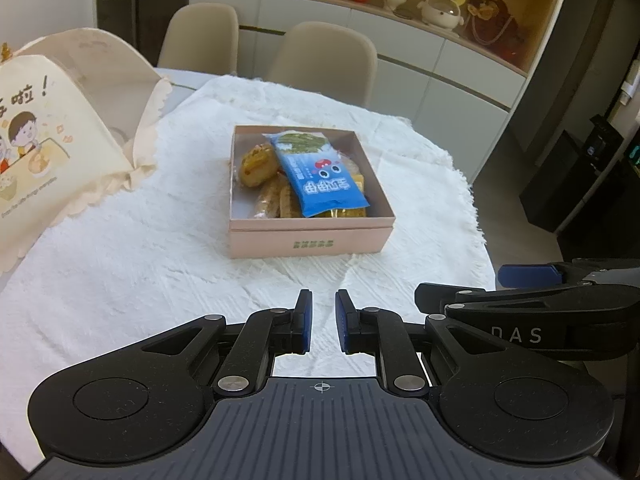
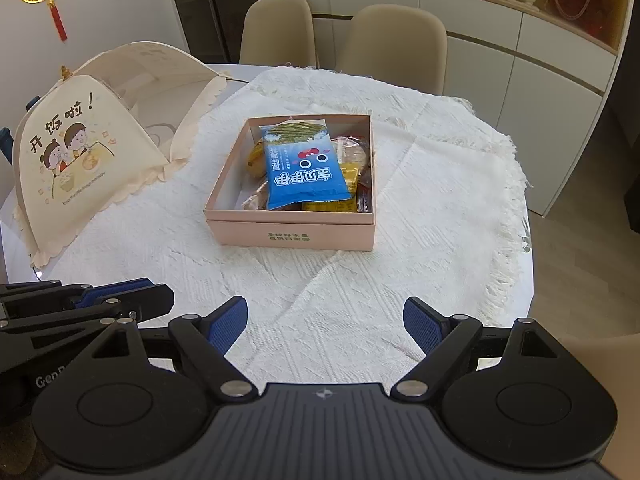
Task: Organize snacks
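A pink box [image 1: 308,240] [image 2: 296,232] sits mid-table on the white cloth, holding several wrapped snacks. A blue snack packet [image 1: 320,176] [image 2: 304,172] lies on top of them, beside a yellow pastry [image 1: 258,164] [image 2: 256,160]. My left gripper [image 1: 323,322] is near the table's front edge, well short of the box, its fingers almost together with a narrow gap and nothing between them. My right gripper [image 2: 325,326] is open and empty, also short of the box. Each gripper shows at the other view's edge.
A cream folding food cover [image 1: 48,132] [image 2: 92,148] with cartoon children stands at the left on the table. Two beige chairs [image 1: 324,60] [image 2: 394,46] stand behind the table. A white cloth [image 1: 120,260] [image 2: 420,184] covers most of the round table.
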Available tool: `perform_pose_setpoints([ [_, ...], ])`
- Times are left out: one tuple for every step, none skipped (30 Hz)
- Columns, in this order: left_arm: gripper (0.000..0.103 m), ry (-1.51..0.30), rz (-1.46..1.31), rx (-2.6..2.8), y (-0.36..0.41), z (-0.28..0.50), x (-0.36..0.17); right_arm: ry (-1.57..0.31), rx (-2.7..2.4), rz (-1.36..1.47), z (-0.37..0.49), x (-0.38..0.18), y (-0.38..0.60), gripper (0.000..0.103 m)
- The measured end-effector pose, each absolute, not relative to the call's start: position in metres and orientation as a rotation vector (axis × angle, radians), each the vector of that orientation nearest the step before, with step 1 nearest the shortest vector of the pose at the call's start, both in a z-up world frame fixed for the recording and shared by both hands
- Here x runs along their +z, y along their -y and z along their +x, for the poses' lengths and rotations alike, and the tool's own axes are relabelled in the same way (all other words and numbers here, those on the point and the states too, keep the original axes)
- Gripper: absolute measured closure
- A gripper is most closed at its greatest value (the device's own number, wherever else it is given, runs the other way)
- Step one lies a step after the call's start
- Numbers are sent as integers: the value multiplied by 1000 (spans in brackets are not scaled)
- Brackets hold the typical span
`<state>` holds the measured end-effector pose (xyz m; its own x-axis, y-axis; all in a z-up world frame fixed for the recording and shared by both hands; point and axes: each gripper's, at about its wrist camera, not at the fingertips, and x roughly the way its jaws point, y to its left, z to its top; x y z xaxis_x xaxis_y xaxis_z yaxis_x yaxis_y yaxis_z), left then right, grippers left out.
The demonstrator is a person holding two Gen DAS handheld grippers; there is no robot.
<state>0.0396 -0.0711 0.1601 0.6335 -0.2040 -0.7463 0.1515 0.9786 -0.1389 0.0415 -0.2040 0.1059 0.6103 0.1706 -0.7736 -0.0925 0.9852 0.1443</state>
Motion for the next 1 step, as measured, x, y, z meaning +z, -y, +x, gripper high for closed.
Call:
perform_pose_setpoints([
  [86, -855, -61, -203, 72, 40, 160, -903, 152, 92, 42, 105, 204, 17],
])
